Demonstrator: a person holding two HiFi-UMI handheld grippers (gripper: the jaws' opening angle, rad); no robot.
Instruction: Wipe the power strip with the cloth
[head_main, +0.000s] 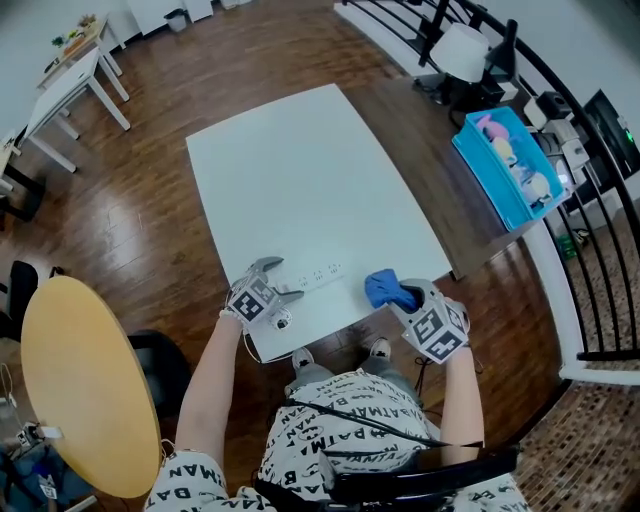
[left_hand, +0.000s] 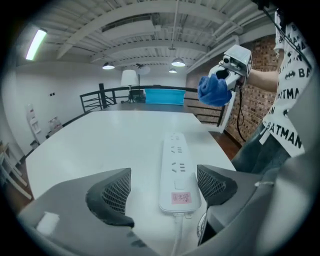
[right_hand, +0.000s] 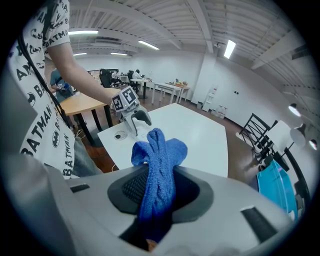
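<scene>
A white power strip (head_main: 318, 276) lies near the front edge of the white table (head_main: 300, 170), its cord running off towards me. My left gripper (head_main: 280, 281) stands open around the strip's cord end (left_hand: 177, 170); both pads (left_hand: 117, 192) are clear of it, the right one nearer. The right gripper (head_main: 405, 297) is shut on a blue cloth (head_main: 385, 288) and hovers just right of the strip. In the right gripper view the cloth (right_hand: 159, 165) is bunched between the jaws and pokes out ahead of them.
A blue bin (head_main: 505, 165) holding several small things sits on the dark desk to the right. A round yellow table (head_main: 80, 385) is at my left, with a black railing (head_main: 590, 250) at the right. White desks (head_main: 75, 75) stand far left.
</scene>
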